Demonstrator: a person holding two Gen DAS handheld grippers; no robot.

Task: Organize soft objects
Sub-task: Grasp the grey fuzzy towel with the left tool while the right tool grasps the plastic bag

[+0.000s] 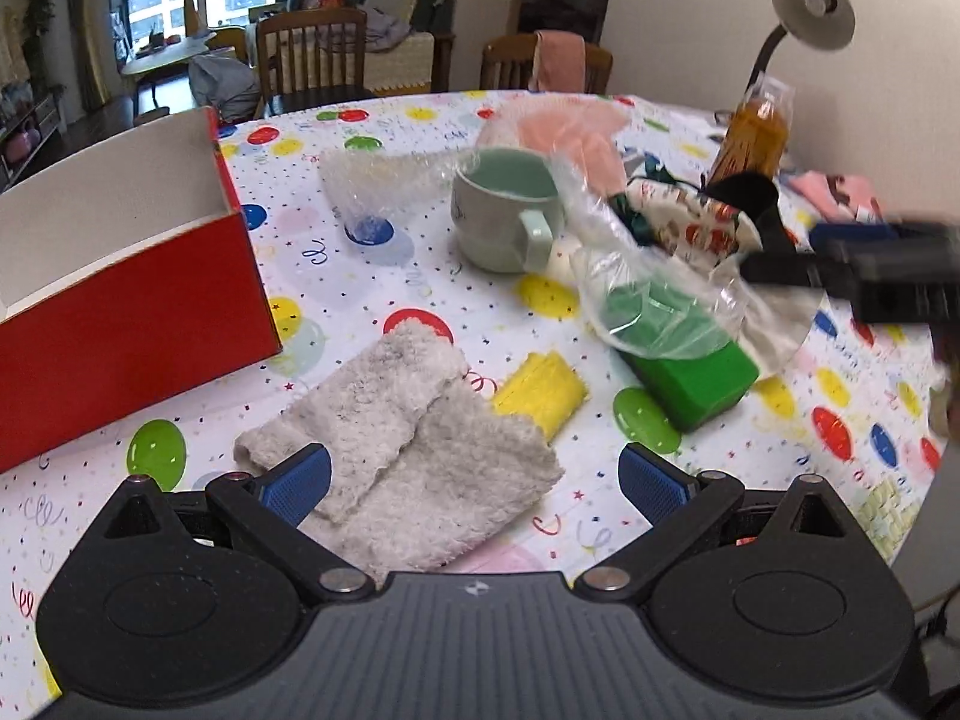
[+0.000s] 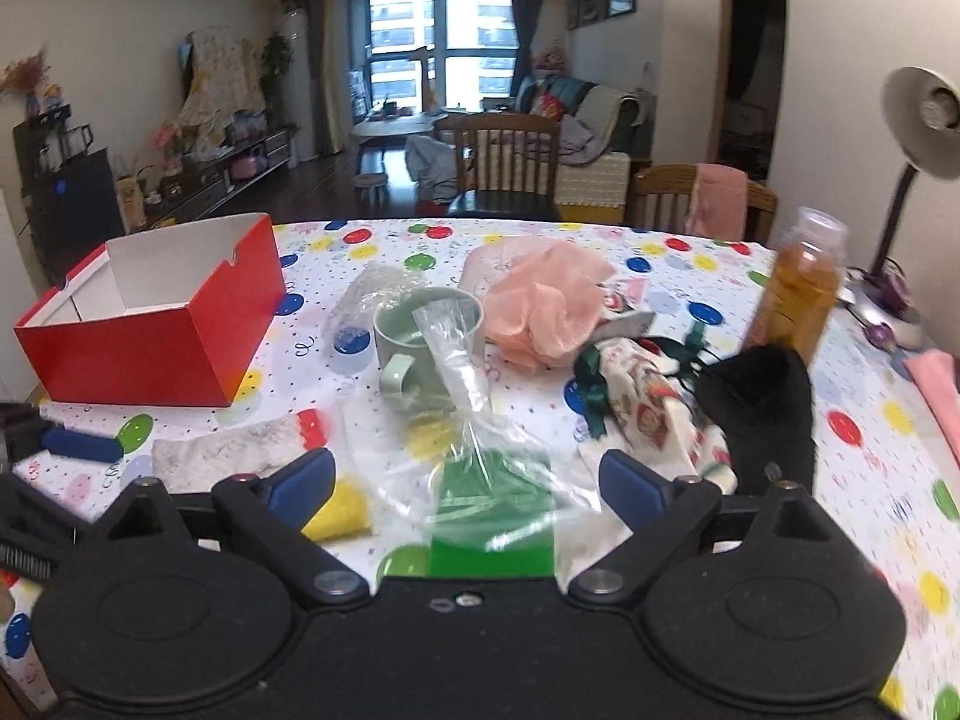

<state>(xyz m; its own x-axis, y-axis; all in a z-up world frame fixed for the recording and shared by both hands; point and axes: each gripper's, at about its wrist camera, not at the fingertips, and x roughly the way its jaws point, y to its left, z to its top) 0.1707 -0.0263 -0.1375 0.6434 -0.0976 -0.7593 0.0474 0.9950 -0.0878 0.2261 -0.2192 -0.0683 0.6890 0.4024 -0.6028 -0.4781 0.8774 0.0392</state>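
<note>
My left gripper (image 1: pixel 474 480) is open, low over a grey fluffy towel (image 1: pixel 414 444) that lies between its blue pads. A yellow sponge (image 1: pixel 540 393) lies just beyond the towel. A green sponge (image 1: pixel 696 372) sits partly under a clear plastic bag (image 1: pixel 648 276). My right gripper (image 2: pixel 465 483) is open, above the green sponge (image 2: pixel 492 534) and the bag (image 2: pixel 474 420). A patterned cloth pouch (image 2: pixel 648 402), a black cloth (image 2: pixel 762 408) and a pink mesh puff (image 2: pixel 546 306) lie further back. The open red box (image 1: pixel 132 312) stands at the left; it also shows in the right wrist view (image 2: pixel 150 348).
A pale green mug (image 1: pixel 510 216) stands mid-table beside bubble wrap (image 1: pixel 378 180). A bottle of orange liquid (image 2: pixel 798 288) and a desk lamp (image 2: pixel 924 120) stand at the right. Wooden chairs (image 2: pixel 504 162) line the far edge. The right gripper shows in the left wrist view (image 1: pixel 870 264).
</note>
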